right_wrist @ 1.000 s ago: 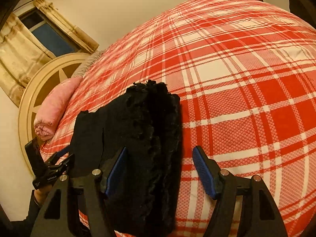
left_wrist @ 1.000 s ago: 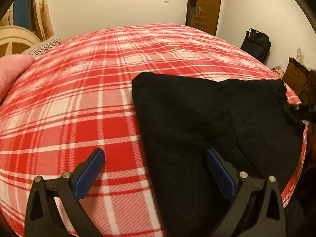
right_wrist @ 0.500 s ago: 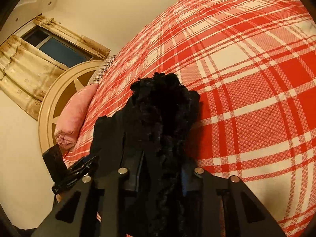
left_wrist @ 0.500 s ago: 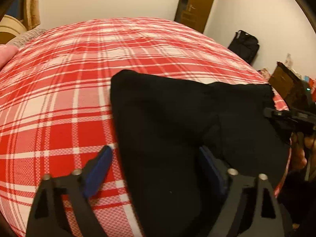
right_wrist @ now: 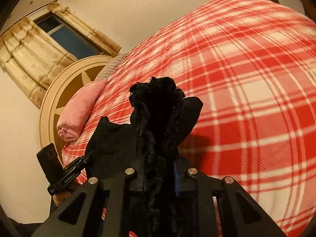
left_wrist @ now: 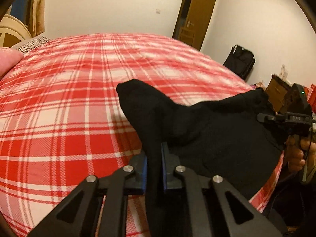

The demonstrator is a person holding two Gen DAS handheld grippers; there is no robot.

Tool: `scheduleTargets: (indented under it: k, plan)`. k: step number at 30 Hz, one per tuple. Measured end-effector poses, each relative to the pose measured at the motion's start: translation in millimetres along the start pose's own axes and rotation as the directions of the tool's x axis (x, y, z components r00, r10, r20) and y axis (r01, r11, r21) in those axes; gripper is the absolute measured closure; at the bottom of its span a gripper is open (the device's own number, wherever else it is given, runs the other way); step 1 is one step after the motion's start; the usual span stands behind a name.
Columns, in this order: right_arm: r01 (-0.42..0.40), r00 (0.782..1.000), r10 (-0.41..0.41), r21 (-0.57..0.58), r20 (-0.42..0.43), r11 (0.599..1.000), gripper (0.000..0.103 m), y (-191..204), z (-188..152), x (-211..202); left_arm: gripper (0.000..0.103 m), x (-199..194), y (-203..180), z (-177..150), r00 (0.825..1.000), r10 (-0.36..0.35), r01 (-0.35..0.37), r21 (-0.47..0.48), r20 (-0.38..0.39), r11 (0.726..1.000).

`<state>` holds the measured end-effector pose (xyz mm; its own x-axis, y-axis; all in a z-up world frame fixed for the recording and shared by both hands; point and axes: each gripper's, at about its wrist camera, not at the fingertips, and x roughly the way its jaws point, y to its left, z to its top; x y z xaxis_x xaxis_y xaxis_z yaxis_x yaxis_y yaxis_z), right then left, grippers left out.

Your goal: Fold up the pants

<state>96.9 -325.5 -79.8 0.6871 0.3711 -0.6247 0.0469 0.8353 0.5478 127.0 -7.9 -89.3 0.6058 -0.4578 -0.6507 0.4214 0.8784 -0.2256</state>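
Bedroom with cream walls; a bed covered by a red-and-white plaid blanket fills both views. At its head stand a round cream headboard and a rolled pink pillow, under a window with yellowed curtains. A brown door stands in the far corner, with a black bag against the wall and a wooden cabinet beside it. No container holding anything is visible.

The black pants lie at the near edge of the bed, partly raised off the blanket. The left gripper is clamped on a smooth fold of the pants, blue pads pressed against the cloth. The right gripper is closing on the fuzzy, ruffled end of the pants, which stands bunched between its pads and blocks the view of the blanket just ahead.

Small white lettering shows on each gripper's body, too blurred to read. A hand grasps the right gripper's handle.
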Motion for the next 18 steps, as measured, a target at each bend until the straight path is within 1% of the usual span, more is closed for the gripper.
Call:
scheduleTargets:
  k: [3,8,11,14,18]
  plan:
    - [-0.022,0.999,0.021,-0.044,-0.024,0.999,0.084,21.2,12.0,19.8,0.092,-13.2,2.7,3.8,1.0,0.001,-0.001,-0.005,0.026,1.0]
    - [-0.077,0.995,0.07,-0.101,-0.073,0.992,0.084,58.3,34.3,64.9,0.092,-41.5,21.1,10.2,0.995,0.043,-0.041,-0.026,0.085,0.999]
    - [-0.121,0.989,0.108,-0.131,-0.102,0.984,0.084,85.7,47.1,96.0,0.092,-59.7,38.2,14.2,0.99,0.083,-0.078,-0.047,0.113,0.996]
    - [-0.157,0.982,0.136,-0.166,-0.134,0.974,0.085,111.8,53.6,125.2,0.092,-76.8,57.5,15.6,0.981,0.14,-0.132,-0.067,0.134,0.989]
    - [-0.195,0.971,0.162,-0.194,-0.176,0.961,0.085,141.1,58.2,161.0,0.092,-94.6,83.2,14.4,0.965,0.216,-0.202,-0.101,0.149,0.974]
